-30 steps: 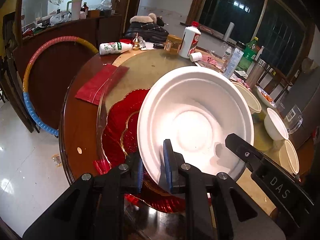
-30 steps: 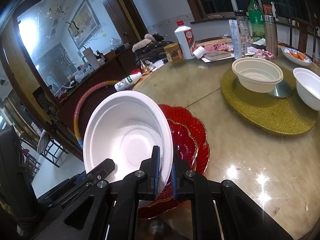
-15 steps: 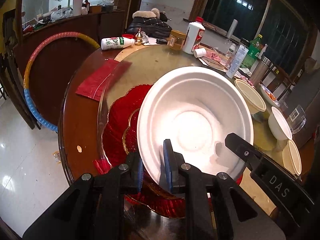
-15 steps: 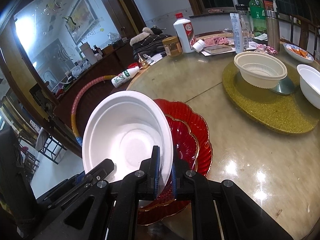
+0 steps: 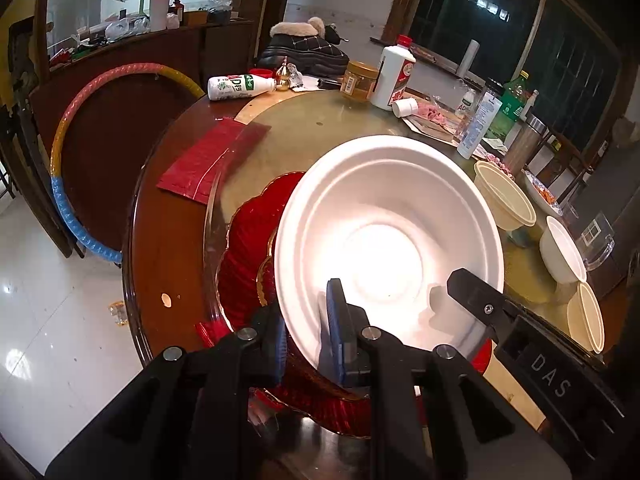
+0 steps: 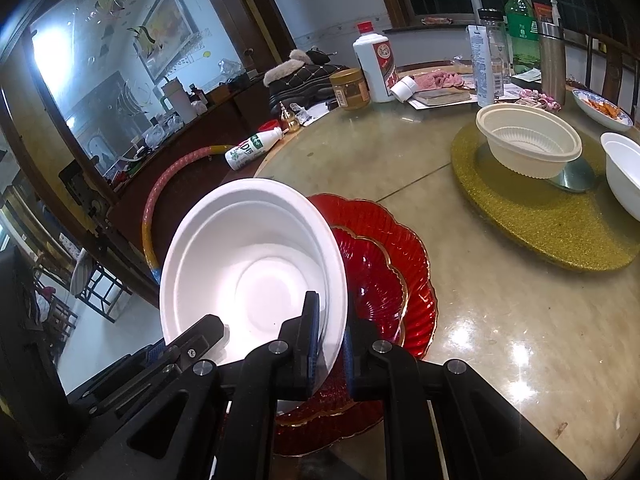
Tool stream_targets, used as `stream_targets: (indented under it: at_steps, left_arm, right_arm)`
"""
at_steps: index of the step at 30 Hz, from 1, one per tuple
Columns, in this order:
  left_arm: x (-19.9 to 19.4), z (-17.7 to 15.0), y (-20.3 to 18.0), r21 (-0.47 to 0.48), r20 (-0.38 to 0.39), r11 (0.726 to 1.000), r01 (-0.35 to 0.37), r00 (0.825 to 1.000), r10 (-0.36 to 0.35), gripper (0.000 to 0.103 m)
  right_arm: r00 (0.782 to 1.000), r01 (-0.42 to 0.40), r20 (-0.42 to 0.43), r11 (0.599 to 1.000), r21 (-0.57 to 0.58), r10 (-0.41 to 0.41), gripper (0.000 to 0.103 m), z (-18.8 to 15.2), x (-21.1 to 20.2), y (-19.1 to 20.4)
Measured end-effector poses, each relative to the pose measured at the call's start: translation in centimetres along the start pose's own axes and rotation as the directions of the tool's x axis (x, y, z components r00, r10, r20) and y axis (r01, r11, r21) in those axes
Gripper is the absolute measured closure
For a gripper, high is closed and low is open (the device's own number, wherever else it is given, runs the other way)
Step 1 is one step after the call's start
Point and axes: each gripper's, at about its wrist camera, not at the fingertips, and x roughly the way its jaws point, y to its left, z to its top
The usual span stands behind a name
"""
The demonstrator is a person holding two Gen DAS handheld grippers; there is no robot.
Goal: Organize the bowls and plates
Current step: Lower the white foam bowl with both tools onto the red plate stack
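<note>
White foam bowl [image 5: 388, 240] is what we've got pinched from both sides right now, and it fills most of the left wrist view. Our left gripper [image 5: 306, 332] is clamped on the near rim, one blue pad inside the bowl and one outside. The right gripper's finger [image 5: 476, 292] pokes in over the rim on the other side. The bowl is tilted and sits above the red scalloped plates [image 5: 248, 248], which lie stacked on the glass turntable [image 5: 320, 124]. Off to the right we can see a cream bowl [image 5: 506, 196] and two more bowls further along the table edge.

From the right wrist view, our right gripper [image 6: 330, 340] is closed on the rim too, pads squeezing the thin wall. The white bowl [image 6: 248, 264] hangs over the near-left side of the red plates [image 6: 384, 264]; we can't tell whether its underside is touching them or just clear. The gold mat [image 6: 532, 216] with the cream bowl [image 6: 528, 148] is well apart, further back on the right.

So we reckon we're mid-carry, sorting this bowl away from the plates. Next move probably means taking it over to the other bowls and nesting it, keeping both grips even so the flimsy rim doesn't buckle, then letting go once it's seated.
</note>
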Motion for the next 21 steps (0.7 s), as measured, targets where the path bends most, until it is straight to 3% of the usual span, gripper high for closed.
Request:
stream_targets:
  at_steps: [21]
  left_arm:
    - [0.48,0.25,0.52,-0.041,-0.007,0.999,-0.021,1.000,0.021,0.088]
  right_arm:
    - [1.000,0.017,-0.025,1.000,0.002,-0.017,0.086,0.12,0.52,0.01]
